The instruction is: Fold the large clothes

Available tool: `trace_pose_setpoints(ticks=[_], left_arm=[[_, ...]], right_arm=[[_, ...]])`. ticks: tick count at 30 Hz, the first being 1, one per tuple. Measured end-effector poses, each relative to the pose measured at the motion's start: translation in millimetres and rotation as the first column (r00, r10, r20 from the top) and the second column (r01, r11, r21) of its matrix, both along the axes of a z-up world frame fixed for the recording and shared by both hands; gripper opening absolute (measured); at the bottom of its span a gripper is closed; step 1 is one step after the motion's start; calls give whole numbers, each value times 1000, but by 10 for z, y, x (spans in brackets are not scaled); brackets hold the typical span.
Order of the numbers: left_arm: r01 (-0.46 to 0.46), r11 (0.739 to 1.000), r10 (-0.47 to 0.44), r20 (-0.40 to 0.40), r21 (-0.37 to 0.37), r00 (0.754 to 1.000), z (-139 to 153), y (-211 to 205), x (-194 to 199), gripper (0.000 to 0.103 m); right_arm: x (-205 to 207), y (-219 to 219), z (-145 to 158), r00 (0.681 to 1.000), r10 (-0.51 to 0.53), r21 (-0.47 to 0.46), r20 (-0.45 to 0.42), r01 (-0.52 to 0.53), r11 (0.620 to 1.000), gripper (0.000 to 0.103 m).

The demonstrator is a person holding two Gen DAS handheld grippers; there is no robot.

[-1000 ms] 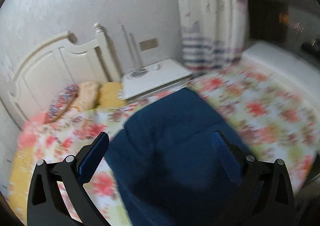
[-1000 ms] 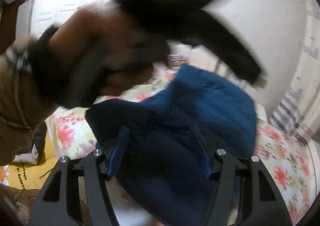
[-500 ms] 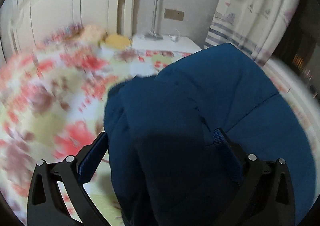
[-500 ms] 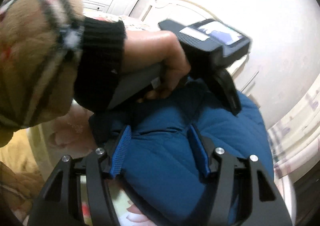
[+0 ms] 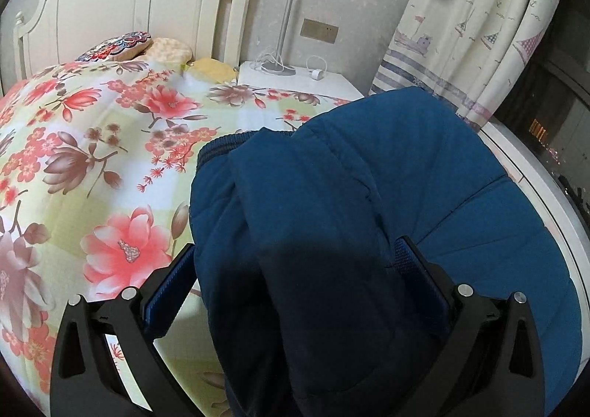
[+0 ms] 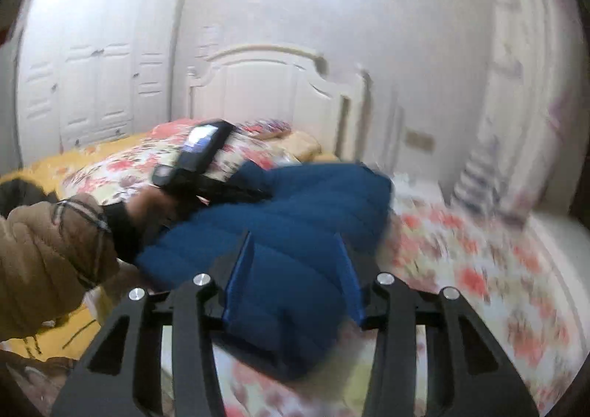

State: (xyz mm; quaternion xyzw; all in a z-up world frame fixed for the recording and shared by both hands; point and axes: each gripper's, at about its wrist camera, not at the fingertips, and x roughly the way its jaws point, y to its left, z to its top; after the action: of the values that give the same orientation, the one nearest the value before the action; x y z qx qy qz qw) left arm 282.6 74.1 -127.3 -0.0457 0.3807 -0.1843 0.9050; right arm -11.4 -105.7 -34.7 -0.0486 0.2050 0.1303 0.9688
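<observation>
Puffy dark-blue quilted jacket (image 5: 368, 195) on floral bed (image 5: 110, 159), long axis toward headboard; left hand-held gripper (image 5: 295, 269) wide open, astride near fold; right hand-held gripper (image 6: 295, 269) just narrowing, jacket between jaws, grip unclear

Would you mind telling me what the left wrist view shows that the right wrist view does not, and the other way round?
Only the left wrist view: the nightstand with a lamp on it, sharp enough to make out, and the left gripper with its jaws wide around the blue jacket.

Only the right wrist view: the wardrobe, a tan sleeve, and the right gripper, its jaws having just been closing with jacket between them.

Both: jacket, floral quilt, headboard, curtain.
</observation>
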Motion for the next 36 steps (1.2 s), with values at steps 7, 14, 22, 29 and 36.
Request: trace_pose_setpoints(ticks=[7,14,22,29,36], left_arm=[[1,1000,-1,12,-8,1000,-2,-5,-30,99],[-6,1000,6,8,-12,1000,-3,-1,-20,99],[-6,1000,6,6,-22,1000,-11,10,-17,99],[-5,1000,6,7,-30,1000,-19,18,-13,99],[-48,997,47,-10,-66,999,-53,152,4,99]], right_arm=[[176,210,-612,982,60,-117,-179,-82,990,47],[97,188,-471,994,62,-88,-93,-70,994,43],[-9,147,-831,982,46,-131,-184,-71,989,77],[183,73,-989,973,2,-49,-231,-14,999,60],[-279,801,-695,987,-40,-477,156,111,872,25]])
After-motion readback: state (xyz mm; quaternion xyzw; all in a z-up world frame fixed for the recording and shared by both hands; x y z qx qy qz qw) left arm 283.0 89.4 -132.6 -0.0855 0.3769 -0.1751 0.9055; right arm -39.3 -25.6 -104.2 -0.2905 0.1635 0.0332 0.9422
